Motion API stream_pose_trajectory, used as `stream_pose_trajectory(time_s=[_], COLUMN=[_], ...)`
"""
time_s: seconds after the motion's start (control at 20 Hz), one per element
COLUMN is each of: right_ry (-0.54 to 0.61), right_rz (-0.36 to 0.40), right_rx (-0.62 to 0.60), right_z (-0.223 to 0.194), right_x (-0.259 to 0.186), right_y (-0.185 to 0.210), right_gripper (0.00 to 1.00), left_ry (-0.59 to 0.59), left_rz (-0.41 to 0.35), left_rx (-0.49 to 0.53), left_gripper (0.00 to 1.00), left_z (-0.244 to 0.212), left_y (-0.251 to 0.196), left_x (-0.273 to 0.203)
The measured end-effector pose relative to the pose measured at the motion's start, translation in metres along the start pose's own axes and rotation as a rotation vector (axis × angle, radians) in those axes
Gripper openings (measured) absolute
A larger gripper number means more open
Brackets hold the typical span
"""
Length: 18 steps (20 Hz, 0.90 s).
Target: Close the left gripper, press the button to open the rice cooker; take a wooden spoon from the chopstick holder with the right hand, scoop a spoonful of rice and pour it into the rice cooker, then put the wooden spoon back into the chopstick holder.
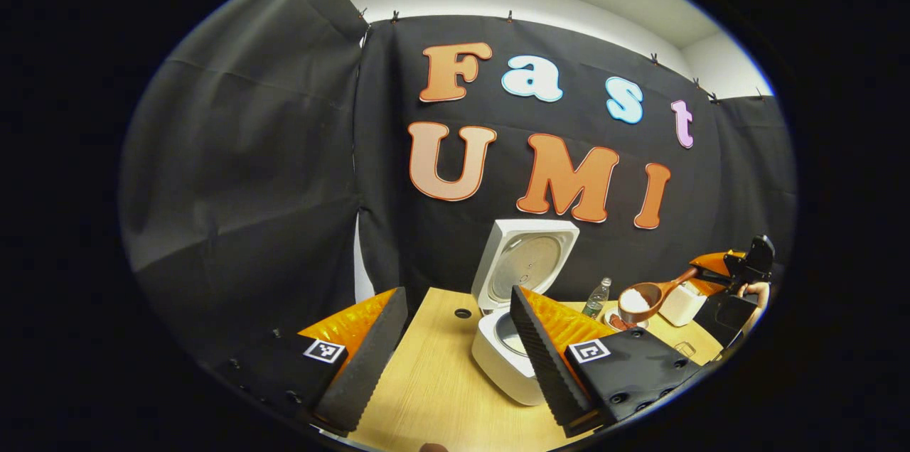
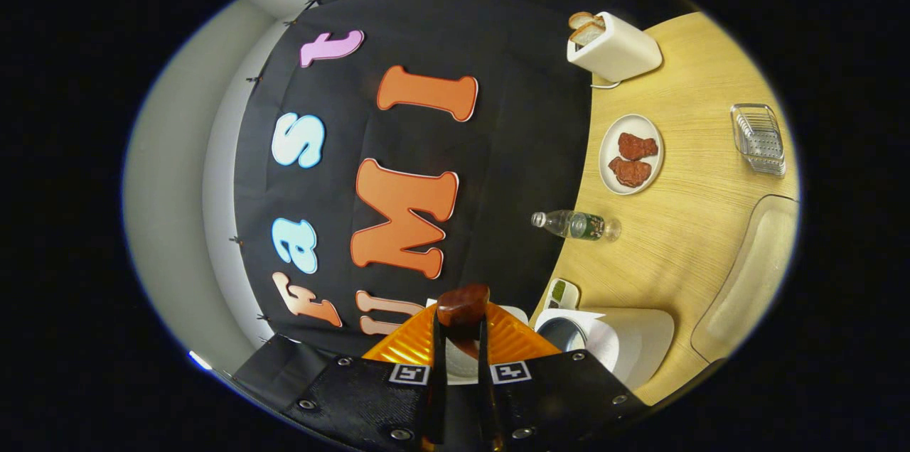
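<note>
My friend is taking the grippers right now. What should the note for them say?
Left gripper: open, holding nothing, above the table near the cooker.
Right gripper: shut on the spoon, which carries rice and is off to the right of the cooker.
Cooker: lid up, pot open.
Done: lid opened, spoon taken, rice scooped.
Left: pour the rice into the cooker, then return the spoon to its holder.

place: staged kitchen booth | cues: cloth-draped walls point(image 1: 249, 175), rice cooker point(image 1: 508, 345), toaster point(image 2: 615, 48), wooden table point(image 2: 697, 224)
</note>
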State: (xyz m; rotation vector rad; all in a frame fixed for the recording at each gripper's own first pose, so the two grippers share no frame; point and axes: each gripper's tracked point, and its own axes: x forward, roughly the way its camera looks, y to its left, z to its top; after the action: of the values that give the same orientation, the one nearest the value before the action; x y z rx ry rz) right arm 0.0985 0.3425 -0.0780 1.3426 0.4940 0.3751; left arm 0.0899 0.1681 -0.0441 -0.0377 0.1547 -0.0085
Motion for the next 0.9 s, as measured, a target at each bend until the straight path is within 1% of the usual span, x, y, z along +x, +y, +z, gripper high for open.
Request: stream_pose_trajectory(time_s=[0.25,0.45,0.75,0.9], right_ry=[0.014,0.022,0.043,0.049], right_rz=[0.022,0.021,0.006,-0.001], right_rx=[-0.157,-0.302,-0.383,-0.392], right_z=[-0.024,-0.046,-0.060,-0.062], right_x=[0.043,0.066,0.084,0.088], right_y=[0.030,0.043,0.041,0.039], right_gripper=[0.17,0.17,0.17,0.17], left_ry=[0.004,0.007,0.004,0.010], left_rz=[0.034,0.058,0.069,0.067], left_rx=[0.016,0.012,0.029,0.028], left_gripper=[0.97,0.97,0.97,0.97], left_z=[0.001,0.002,0.004,0.003], left_y=[0.015,0.028,0.033,0.032], left_x=[0.004,0.008,0.019,0.024])
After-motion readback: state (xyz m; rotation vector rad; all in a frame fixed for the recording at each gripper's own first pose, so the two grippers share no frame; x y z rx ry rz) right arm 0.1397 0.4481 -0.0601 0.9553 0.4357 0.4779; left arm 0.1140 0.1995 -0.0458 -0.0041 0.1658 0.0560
